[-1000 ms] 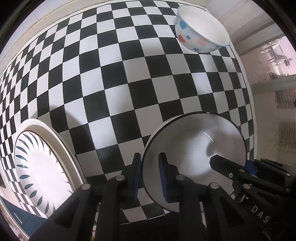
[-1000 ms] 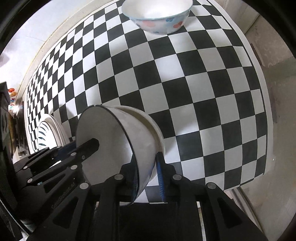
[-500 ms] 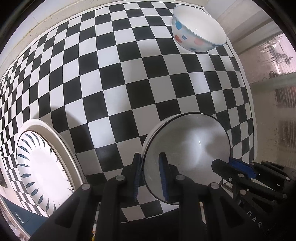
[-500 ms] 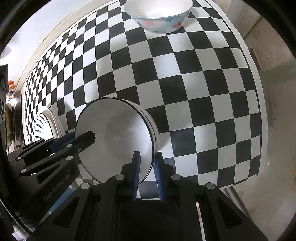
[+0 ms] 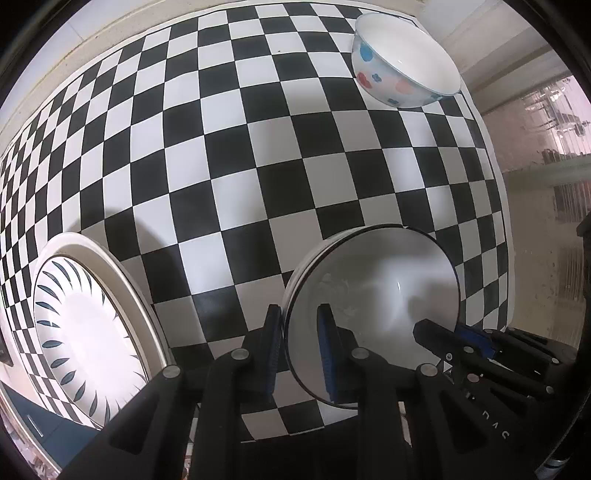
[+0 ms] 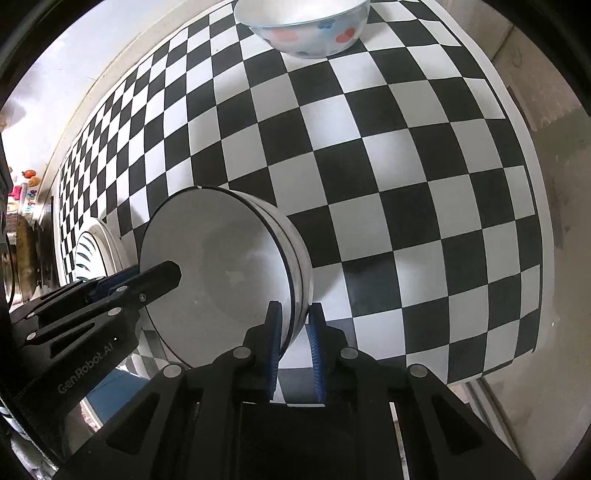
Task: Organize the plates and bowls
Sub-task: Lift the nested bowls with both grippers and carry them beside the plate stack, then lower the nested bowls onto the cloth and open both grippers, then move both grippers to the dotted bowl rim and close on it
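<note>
Two white bowls with dark rims (image 5: 373, 291) (image 6: 221, 266) sit nested on the checkered tabletop near its front edge. My left gripper (image 5: 300, 350) (image 6: 147, 275) is shut on the stack's left rim, one pad inside and one outside. On the opposite rim my right gripper (image 6: 295, 347) (image 5: 448, 332) is shut the same way. A white bowl with red and blue flowers (image 5: 402, 62) (image 6: 306, 29) stands alone at the far right corner. A white plate with blue leaf marks (image 5: 85, 325) (image 6: 88, 254) lies to the left of the stack.
The checkered table (image 5: 229, 147) ends at a white wall ledge (image 5: 74, 40) behind and drops to a beige floor (image 6: 546, 332) on the right. A cluttered shelf (image 6: 22, 192) shows at the far left of the right wrist view.
The upper white bowl, tilted steeply in my right gripper a second ago, has come down level into the lower bowl. The left gripper kept still.
</note>
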